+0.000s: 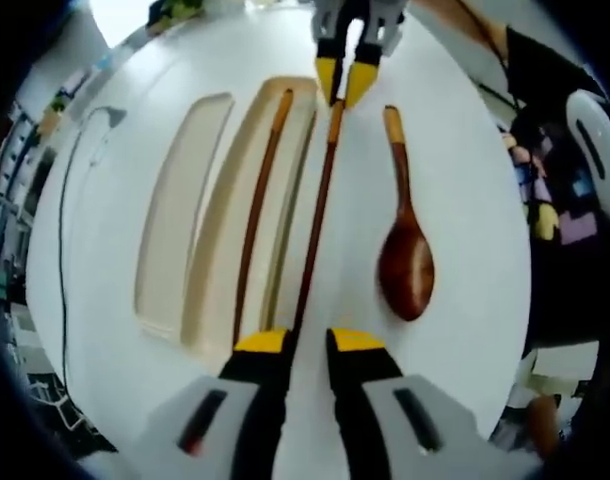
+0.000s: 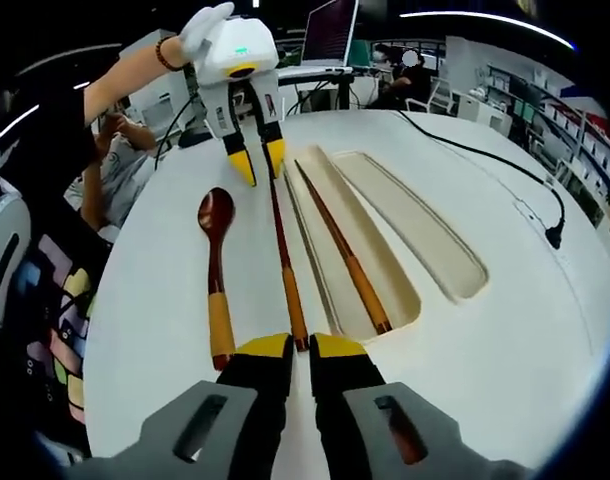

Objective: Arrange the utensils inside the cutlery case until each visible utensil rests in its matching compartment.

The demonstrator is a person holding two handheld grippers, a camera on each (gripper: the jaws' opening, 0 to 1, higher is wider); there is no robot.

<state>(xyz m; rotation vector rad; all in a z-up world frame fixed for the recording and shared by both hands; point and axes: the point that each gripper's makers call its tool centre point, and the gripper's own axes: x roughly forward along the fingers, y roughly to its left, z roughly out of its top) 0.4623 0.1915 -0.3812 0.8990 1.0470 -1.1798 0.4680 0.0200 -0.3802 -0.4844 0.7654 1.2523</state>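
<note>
A cream cutlery case (image 1: pixel 207 215) (image 2: pixel 440 262) with two long compartments lies on the white table. One brown chopstick (image 1: pixel 257 210) (image 2: pixel 345 250) rests in the compartment nearer the spoon. A second chopstick (image 1: pixel 315 215) (image 2: pixel 282 250) lies just outside the case's edge, stretched between both grippers. My right gripper (image 2: pixel 300 348) (image 1: pixel 345 92) is shut on its thick, lighter end. My left gripper (image 1: pixel 308 340) (image 2: pixel 259 165) stands open around its thin end, the jaws wider than the stick. A dark wooden spoon (image 1: pixel 405 255) (image 2: pixel 217 270) lies on the table beside the loose chopstick.
A black cable (image 1: pixel 70 220) (image 2: pixel 485 150) runs along the table past the case's far compartment (image 1: pixel 175 220) (image 2: pixel 410 215). A person's arm (image 2: pixel 125 70) holds the left gripper. Desks, a monitor (image 2: pixel 330 30) and seated people stand beyond the table.
</note>
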